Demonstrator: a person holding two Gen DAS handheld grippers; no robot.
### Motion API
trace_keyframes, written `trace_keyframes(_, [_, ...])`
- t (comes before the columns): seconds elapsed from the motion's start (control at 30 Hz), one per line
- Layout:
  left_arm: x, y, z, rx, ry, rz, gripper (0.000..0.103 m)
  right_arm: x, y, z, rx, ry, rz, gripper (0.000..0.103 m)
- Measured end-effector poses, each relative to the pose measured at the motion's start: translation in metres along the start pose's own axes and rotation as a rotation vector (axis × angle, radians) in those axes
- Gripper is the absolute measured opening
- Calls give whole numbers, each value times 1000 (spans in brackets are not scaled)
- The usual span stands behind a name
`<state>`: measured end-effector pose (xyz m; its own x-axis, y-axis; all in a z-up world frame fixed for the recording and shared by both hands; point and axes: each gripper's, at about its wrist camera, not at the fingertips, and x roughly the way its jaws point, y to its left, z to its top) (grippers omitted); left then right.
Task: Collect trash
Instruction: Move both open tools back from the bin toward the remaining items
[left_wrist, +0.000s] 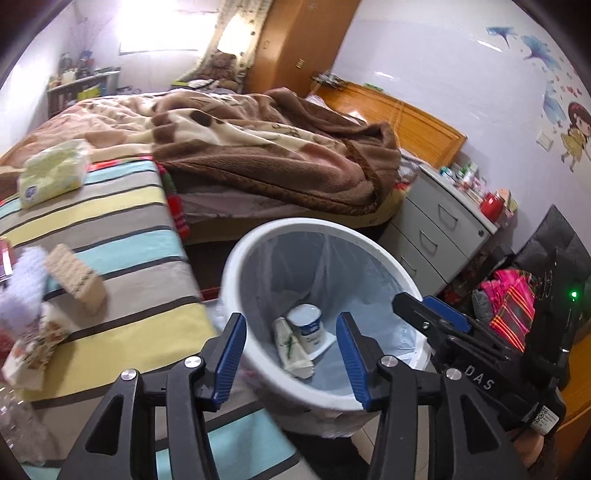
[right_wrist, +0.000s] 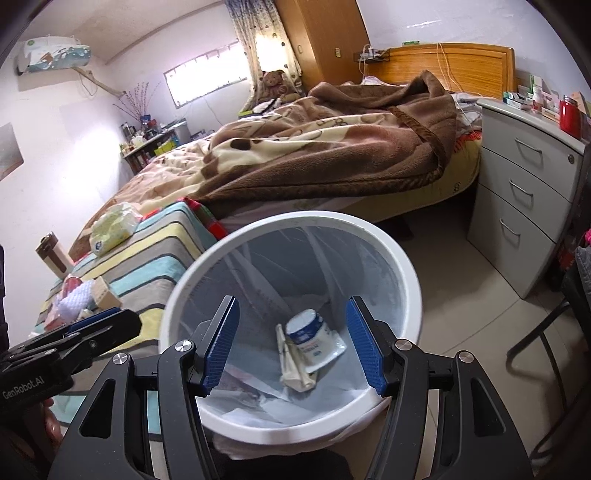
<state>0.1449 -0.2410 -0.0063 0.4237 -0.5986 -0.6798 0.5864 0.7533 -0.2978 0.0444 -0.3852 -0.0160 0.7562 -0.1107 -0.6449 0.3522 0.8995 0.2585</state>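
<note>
Since both claws hang over the bin with nothing in them, this reads as the moment just after a drop.

Bed: the big wooden-framed bed (right_wrist: 454, 62) under a rumpled brown and cream blanket (left_wrist: 258, 147) fills the back; no part in the task.

Surface: the low striped surface (left_wrist: 122, 258) in teal, yellow and grey, just beside the bin, carries the remaining clutter, so trash has a short way to travel.

Bin: the round white waste bin with a clear liner bag (right_wrist: 402, 266) stands on the tiled floor, right under both claws.

Left claw: the black left claw with blue pads (left_wrist: 291, 356) is partly open and empty, near the bin's rim.

Right claw: the right claw (right_wrist: 293, 341) is spread wider, holding nothing, aimed into the bin.

Collected trash: a white and blue yoghurt cup (right_wrist: 306, 328) and a crumpled cream wrapper (right_wrist: 291, 363) lie touching at the bin's bottom.

Still out: a beige ridged block (left_wrist: 75, 277), a fluffy white-lilac piece (left_wrist: 22, 280) and a pale green tissue pack (left_wrist: 55, 170) sit on the surface; probably next.
</note>
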Motion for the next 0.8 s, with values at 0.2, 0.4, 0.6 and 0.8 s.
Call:
trace_keyframes(0.2, [-37,34,-9,-71,-57,57,52,-1,22,0,-31,-23,57,70])
trace_keyframes(0.4, [-73,73,-21,-148,-108,123,53,2,51,0,-76,-37,127,72])
trace_keyframes(0.6, [-101,105,-30,-203,-141,193,53,7,77,1,-126,-34,179,72])
trace_keyframes(0.8, [-126,136,-37,-263,-175,261,60,13,101,1,-175,-29,230,72])
